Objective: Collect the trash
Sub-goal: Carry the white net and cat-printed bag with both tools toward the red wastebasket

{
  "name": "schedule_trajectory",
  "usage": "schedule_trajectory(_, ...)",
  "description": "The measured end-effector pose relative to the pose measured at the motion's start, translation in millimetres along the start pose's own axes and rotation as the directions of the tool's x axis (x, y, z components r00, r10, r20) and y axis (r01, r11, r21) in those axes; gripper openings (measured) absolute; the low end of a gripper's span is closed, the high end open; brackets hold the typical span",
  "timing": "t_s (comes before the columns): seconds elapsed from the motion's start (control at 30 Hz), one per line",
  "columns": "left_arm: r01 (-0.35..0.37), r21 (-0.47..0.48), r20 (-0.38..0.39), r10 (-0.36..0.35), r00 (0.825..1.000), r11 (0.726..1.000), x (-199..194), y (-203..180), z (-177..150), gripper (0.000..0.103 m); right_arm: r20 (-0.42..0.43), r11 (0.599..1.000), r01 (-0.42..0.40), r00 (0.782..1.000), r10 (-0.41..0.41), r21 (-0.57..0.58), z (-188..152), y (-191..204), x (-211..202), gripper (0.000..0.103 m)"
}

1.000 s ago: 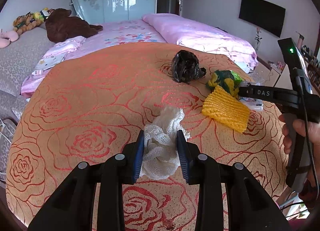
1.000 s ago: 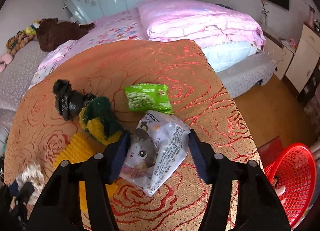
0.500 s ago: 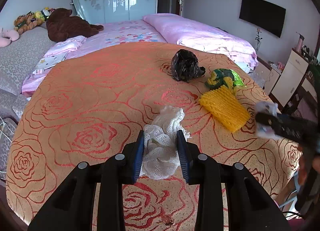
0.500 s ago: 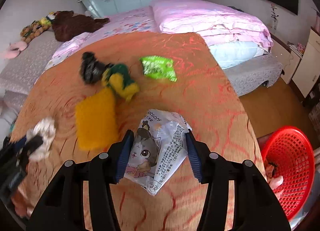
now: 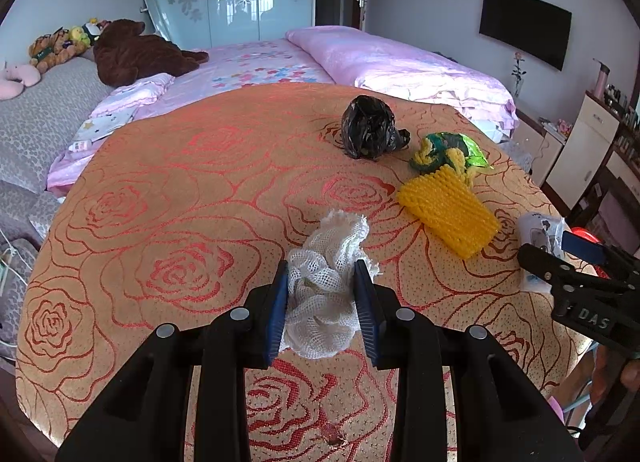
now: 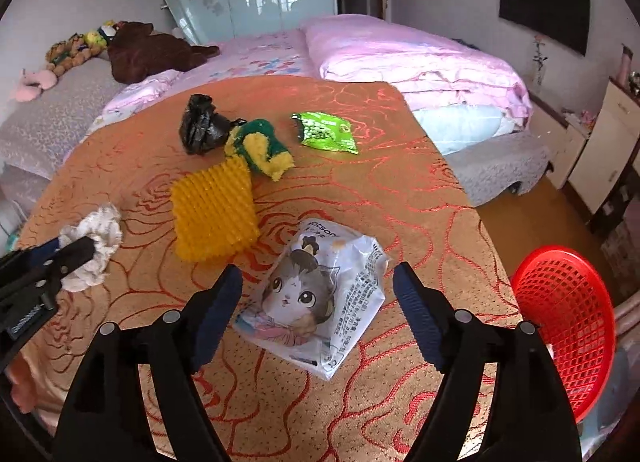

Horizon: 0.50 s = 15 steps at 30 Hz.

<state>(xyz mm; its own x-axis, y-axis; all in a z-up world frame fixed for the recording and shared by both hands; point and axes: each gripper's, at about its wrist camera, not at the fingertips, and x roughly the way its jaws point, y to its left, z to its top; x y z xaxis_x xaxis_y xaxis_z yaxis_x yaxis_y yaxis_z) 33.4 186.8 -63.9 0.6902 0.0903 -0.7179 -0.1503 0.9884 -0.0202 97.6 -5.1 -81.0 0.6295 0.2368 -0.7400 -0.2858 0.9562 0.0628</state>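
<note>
Six pieces of trash sit over a rose-patterned tabletop [image 6: 420,190]: one white mesh wad [image 5: 326,298], pinched in the left hand-held gripper [image 5: 323,312]; one cat-print packet [image 6: 316,302] between the opening, untouching jaws of the right hand-held gripper [image 6: 318,318]; one yellow foam net [image 6: 214,212]; one green-yellow bundle [image 6: 262,148]; one black bag [image 6: 200,126]; one green snack packet [image 6: 326,132]. One red basket [image 6: 568,326] stands beside the tabletop's right edge.
</note>
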Motion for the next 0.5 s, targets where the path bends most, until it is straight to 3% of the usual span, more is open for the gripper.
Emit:
schedule_trajectory(0.23, 0.006, -0.005, -0.001, -0.006, 1.0, 1.0, -0.8, -0.4, -0.4, 0.03, -0.006, 1.0, -0.001, 1.0, 0.001, 0.014, -6.6, -2.9, 2.3, 0.058)
schedule_trajectory(0.5, 0.009, 0.003, 0.017, -0.009, 1.0, 1.0, -7.9, -3.8, -0.8, 0.03, 0.004, 0.999, -0.03, 1.0, 0.03, 0.021, -7.9, -4.8, -3.4, 0.047)
